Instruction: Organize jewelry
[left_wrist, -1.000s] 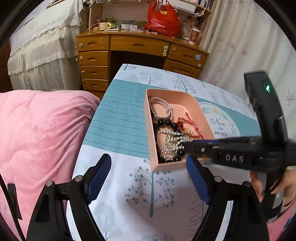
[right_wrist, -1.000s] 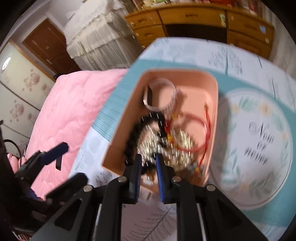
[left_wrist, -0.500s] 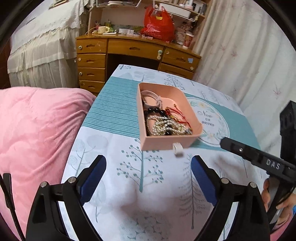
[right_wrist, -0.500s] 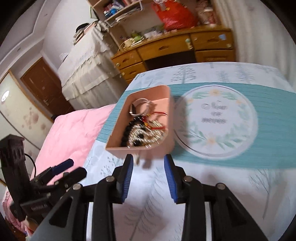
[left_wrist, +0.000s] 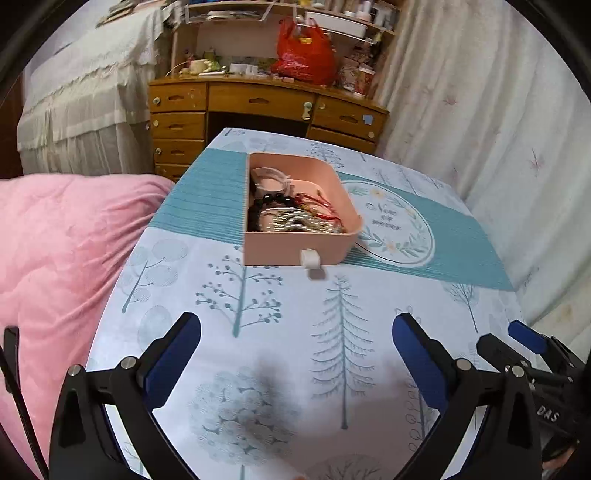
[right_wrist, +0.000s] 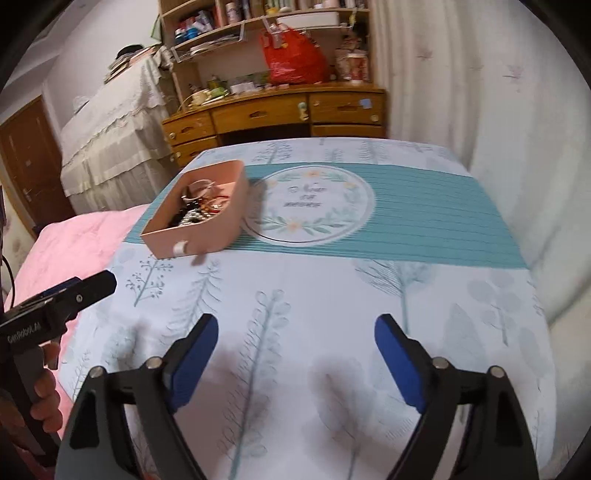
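A pink drawer-like box with a small white knob sits on the patterned tablecloth. Inside lie a black bead bracelet, a red cord bracelet, silvery beaded strands and a pale ring-shaped band. My left gripper hangs well short of the box, jaws opening, nothing between them. My right gripper also hovers over bare cloth near the table's front, jaws opening and empty. Each gripper shows at the edge of the other's view.
The table carries a teal band with a round wreath print right of the box. A pink quilt lies to the left. Behind stand a wooden desk with a red bag, and curtains at right.
Both grippers pulled back from the box toward the table's front. The right gripper, earlier nearly shut over the jewelry in the box, has opened wide. The left one has widened too.
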